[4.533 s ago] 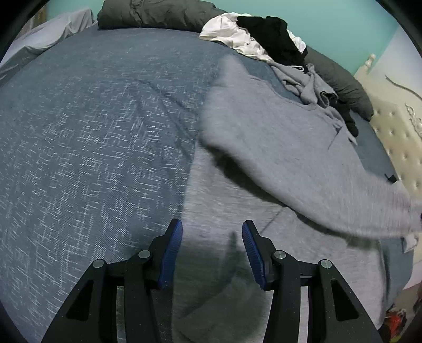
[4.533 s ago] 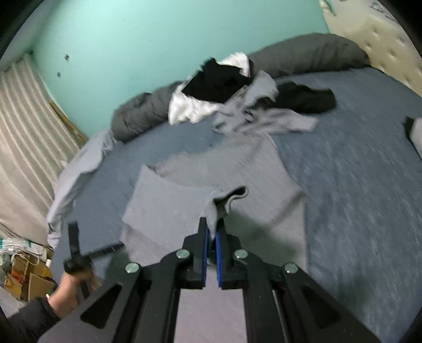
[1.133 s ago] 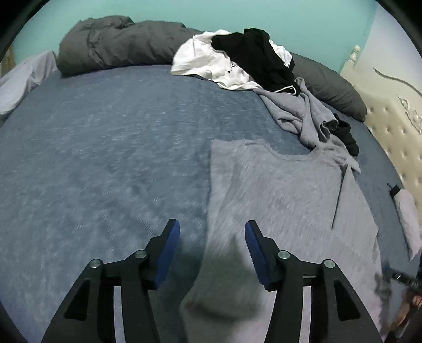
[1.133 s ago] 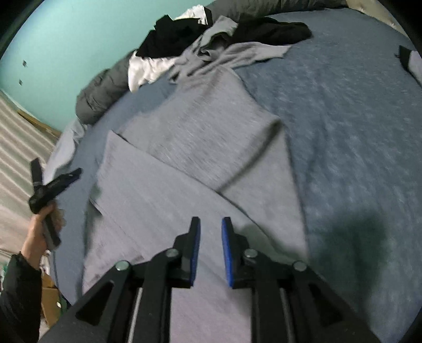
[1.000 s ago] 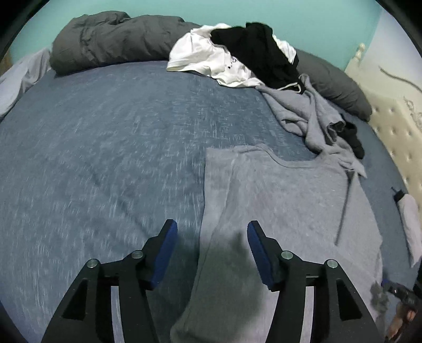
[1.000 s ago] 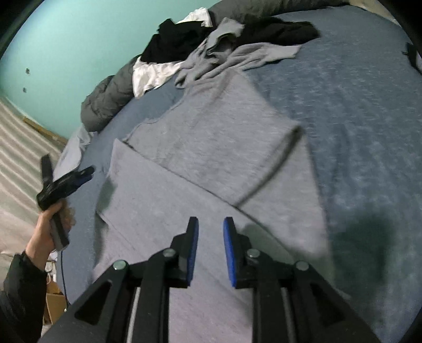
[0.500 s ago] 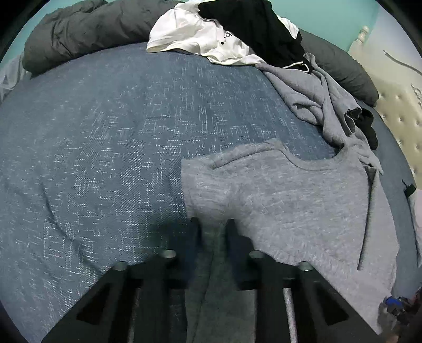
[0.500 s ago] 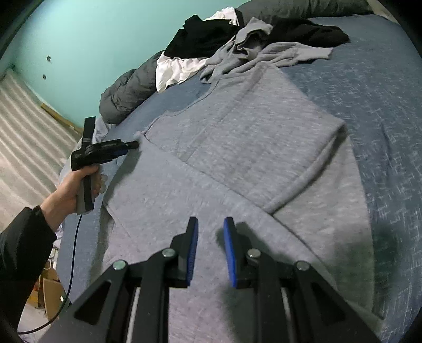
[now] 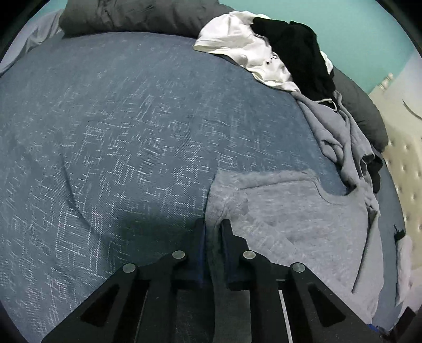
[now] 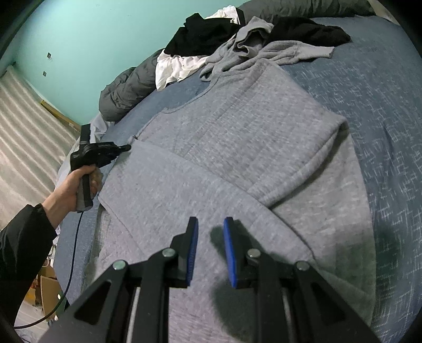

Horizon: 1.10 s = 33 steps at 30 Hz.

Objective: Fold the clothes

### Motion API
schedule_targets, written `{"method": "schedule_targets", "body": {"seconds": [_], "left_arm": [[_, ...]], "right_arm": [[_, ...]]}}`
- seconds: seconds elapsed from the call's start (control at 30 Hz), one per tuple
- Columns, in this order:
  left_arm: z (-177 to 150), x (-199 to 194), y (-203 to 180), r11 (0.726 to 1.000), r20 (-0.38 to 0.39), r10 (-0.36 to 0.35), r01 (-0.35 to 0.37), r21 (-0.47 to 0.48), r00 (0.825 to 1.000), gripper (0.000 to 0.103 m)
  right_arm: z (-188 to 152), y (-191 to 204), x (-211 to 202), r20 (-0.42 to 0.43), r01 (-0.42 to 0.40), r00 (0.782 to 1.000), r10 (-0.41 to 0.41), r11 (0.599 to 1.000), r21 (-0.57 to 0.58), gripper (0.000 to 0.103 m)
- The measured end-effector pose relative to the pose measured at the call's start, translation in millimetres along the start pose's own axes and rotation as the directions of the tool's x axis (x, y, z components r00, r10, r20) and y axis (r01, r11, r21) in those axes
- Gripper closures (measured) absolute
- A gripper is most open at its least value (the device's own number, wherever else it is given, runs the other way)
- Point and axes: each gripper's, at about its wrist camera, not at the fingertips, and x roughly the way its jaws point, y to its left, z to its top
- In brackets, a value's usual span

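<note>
A grey sweater (image 10: pixel 250 137) lies flat on the blue bedspread (image 10: pixel 382 92), with a side panel folded over its body from each side. My left gripper (image 9: pixel 213 227) is shut on the sweater (image 9: pixel 290 224) at the left edge, just below the shoulder near the collar, with fabric running between its fingers. From the right wrist view a hand holds that left gripper (image 10: pixel 124 148) with its tip at the sweater's corner. My right gripper (image 10: pixel 211 227) hovers open over the lower part of the sweater, nothing between its blue pads.
At the head of the bed is a pile of a white shirt (image 9: pixel 245 55), a black garment (image 9: pixel 298 50) and a crumpled grey hoodie (image 9: pixel 340 137), with a dark grey duvet (image 9: pixel 126 15) behind. A cream tufted headboard (image 9: pixel 403 158) stands at the right. Bare bedspread (image 9: pixel 105 132) stretches left.
My left gripper moved forward to the sweater's shoulder edge and closed on it. My right gripper let go of the folded-over side earlier and now stays open over the hem.
</note>
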Motion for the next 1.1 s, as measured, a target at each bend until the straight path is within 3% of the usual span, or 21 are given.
{"method": "schedule_targets", "body": {"seconds": [0.1,0.13,0.47,0.6,0.9,1.1], "left_arm": [[3,0,0,1.0,0.007,0.019,-0.019,0.0,1.0,0.061],[4,-1,0,1.0,0.01,0.026,-0.026,0.0,1.0,0.06],[13,-2,-1,0.996,0.033,0.09,-0.09,-0.002,0.995,0.06],[9,-15,2,0.996,0.057,0.081,-0.079,-0.046,0.995,0.059],[-47,-67,-2,0.996,-0.036,-0.053,0.055,0.073,0.998,0.058],[-86,-64,3,0.991,-0.122,-0.067,0.08,0.107,0.99,0.062]], "right_arm": [[1,-2,-1,0.006,0.011,1.0,-0.011,1.0,0.002,0.084],[2,-4,-1,0.007,0.011,1.0,-0.011,1.0,0.007,0.084],[2,-5,-3,0.016,0.018,1.0,-0.018,1.0,0.009,0.084],[3,-6,-3,0.016,0.02,1.0,-0.02,1.0,0.011,0.084],[5,-1,-13,0.042,-0.002,0.999,0.001,1.0,0.018,0.084],[-1,5,-17,0.037,-0.015,0.999,0.015,1.0,0.007,0.084]]}}
